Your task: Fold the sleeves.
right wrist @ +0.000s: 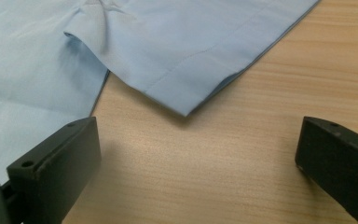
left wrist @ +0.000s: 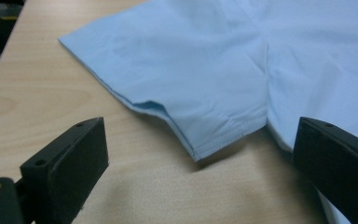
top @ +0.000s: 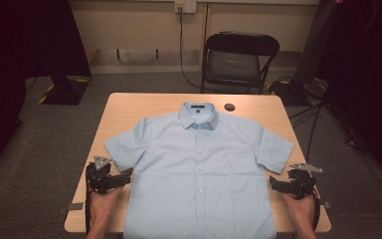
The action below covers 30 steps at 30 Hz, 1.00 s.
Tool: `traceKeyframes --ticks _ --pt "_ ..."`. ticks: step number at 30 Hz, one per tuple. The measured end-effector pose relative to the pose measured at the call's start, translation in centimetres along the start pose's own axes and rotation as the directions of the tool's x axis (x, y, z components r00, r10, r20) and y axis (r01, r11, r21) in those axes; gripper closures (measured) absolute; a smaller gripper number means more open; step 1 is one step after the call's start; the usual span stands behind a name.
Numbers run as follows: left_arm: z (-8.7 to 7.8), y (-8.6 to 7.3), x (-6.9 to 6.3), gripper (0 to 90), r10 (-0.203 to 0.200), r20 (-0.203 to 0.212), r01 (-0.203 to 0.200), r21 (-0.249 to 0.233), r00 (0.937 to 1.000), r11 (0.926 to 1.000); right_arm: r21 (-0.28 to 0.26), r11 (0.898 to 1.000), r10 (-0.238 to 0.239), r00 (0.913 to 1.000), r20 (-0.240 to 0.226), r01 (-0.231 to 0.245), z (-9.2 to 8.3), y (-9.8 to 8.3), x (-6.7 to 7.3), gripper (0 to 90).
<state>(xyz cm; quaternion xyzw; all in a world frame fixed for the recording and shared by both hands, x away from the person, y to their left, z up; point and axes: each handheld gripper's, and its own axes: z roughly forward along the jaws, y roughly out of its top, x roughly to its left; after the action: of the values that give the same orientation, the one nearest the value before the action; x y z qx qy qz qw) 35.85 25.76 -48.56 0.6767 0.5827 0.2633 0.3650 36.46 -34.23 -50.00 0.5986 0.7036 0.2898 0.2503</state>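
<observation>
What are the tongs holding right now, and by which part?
Nothing. Both the left tongs and the right tongs stand open beside the shirt, near its sleeves, gripping no cloth.

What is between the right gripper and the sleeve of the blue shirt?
Just bare wooden table. In the right gripper view, the open right gripper points at the sleeve of the shirt, with nothing lying on the wood between them.

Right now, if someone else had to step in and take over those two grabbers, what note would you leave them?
Left gripper: open, holding nothing, beside the light blue short-sleeved shirt below its left sleeve.
Right gripper: open, holding nothing, just below the right sleeve.
The shirt lies flat, front up, buttoned, collar far from you, on the wooden table.
Done: shirt spread out.
Left: no fold made yet; probably the sleeves come first.
</observation>
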Motion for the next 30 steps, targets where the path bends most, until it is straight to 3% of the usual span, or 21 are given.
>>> traceKeyframes --ticks 2,3,4,5,6,7,8,9,13,19,21,25,27,30 --pt "-0.4 0.4 -0.1 0.8 -0.005 -0.008 0.005 -0.022 1.0000 0.9997 0.000 1.000 0.000 1.0000 0.000 0.000 0.0 0.0 0.0 0.0" --pt "-0.7 0.6 -0.2 1.0 0.020 -0.021 -0.021 -0.031 0.9996 0.9993 0.000 1.000 0.000 1.0000 0.000 0.000 0.0 0.0 0.0 0.0" --pt "-0.8 0.7 -0.3 3.0 0.040 0.004 -0.039 -0.025 0.9992 0.9989 0.000 1.000 0.000 1.0000 0.000 0.000 0.0 0.0 0.0 0.0" --pt "-0.8 0.7 -0.5 7.6 0.085 -0.009 -0.085 -0.027 0.9964 0.9960 0.000 1.000 0.000 1.0000 0.000 0.000 0.0 0.0 0.0 0.0" --pt "-0.8 0.7 -0.5 7.6 0.085 -0.009 -0.085 -0.027 0.9964 0.9960 0.000 1.000 0.000 1.0000 0.000 0.000 0.0 0.0 0.0 0.0" --pt "-0.9 0.8 -0.7 7.6 0.103 -0.035 -0.104 -0.015 0.9941 0.9945 0.000 1.000 0.000 1.0000 0.000 0.000 0.0 0.0 0.0 0.0" --pt "-0.9 0.9 -0.8 4.7 0.074 -0.034 -0.073 0.007 0.9967 0.9973 0.000 1.000 0.000 1.0000 0.000 0.000 0.0 0.0 0.0 0.0" --pt "-0.9 1.1 -0.5 2.0 0.032 0.010 -0.032 0.041 0.9994 0.9987 0.000 1.000 0.000 1.0000 0.000 0.000 0.0 0.0 0.0 0.0" --pt "-1.4 1.6 -0.7 6.2 0.055 0.026 -0.056 0.036 0.9982 0.9978 0.000 1.000 0.000 1.0000 0.000 0.000 0.0 0.0 0.0 0.0" --pt "-1.8 2.5 -0.5 7.7 0.057 0.042 -0.059 0.039 0.9975 0.9975 0.000 1.000 0.000 1.0000 0.000 0.000 0.0 0.0 0.0 0.0" --pt "-2.1 2.8 -0.2 8.4 0.048 0.053 -0.050 0.032 0.9974 0.9982 0.000 1.000 0.000 1.0000 0.000 0.000 0.0 0.0 0.0 0.0" --pt "-2.8 3.4 0.5 8.8 0.044 0.033 -0.045 0.016 0.9985 0.9989 0.000 1.000 0.000 1.0000 0.000 0.000 0.0 0.0 0.0 0.0" --pt "-3.4 4.3 1.6 10.3 0.009 0.063 -0.009 -0.009 0.9980 0.9999 0.000 1.000 0.000 1.0000 0.000 0.000 0.0 0.0 0.0 0.0" --pt "-3.8 4.8 2.1 9.9 0.003 0.065 -0.001 -0.028 0.9979 0.9996 0.000 1.000 0.000 1.0000 0.000 0.000 0.0 0.0 0.0 0.0"
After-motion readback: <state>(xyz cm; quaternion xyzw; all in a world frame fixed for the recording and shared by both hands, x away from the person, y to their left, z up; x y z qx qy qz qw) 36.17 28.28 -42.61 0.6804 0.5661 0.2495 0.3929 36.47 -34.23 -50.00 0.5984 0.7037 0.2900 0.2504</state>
